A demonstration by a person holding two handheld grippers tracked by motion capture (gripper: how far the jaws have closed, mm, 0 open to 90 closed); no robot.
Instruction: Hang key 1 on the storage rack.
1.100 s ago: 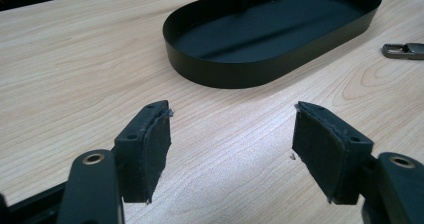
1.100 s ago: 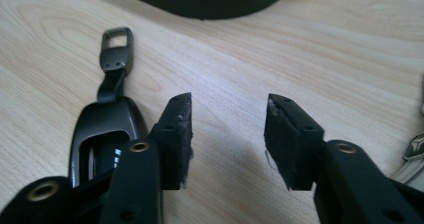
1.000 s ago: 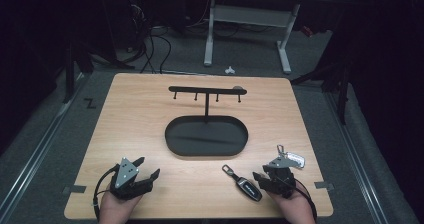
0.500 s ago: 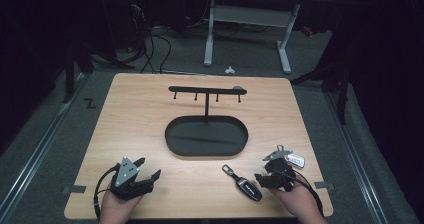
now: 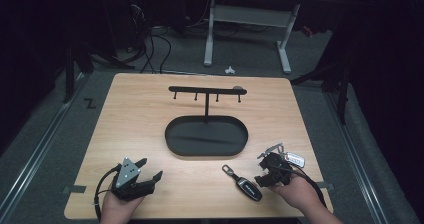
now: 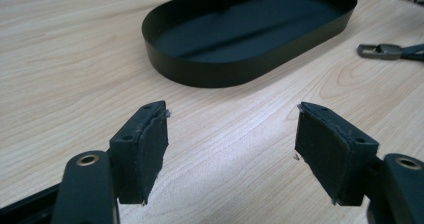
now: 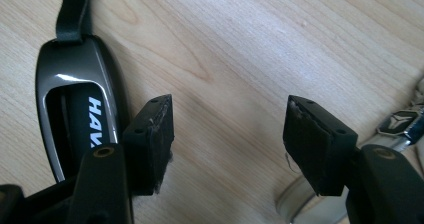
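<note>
High view overhead, gripper views close, sharing table (image 5: 150, 114)

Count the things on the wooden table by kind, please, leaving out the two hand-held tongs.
Black key stand with oval tray: 1
Dark car key fob with strap: 1
Silver key bunch with tag: 1
Total: 3

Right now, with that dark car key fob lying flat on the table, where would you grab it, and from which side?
I'd probably take the car key fob across its narrow body, coming straight down from above. It lies flat on the wooden table, long and slim, so its two long edges suit the pads. The strap and clip end looks floppy. The right claw, open, is nearest.
</note>
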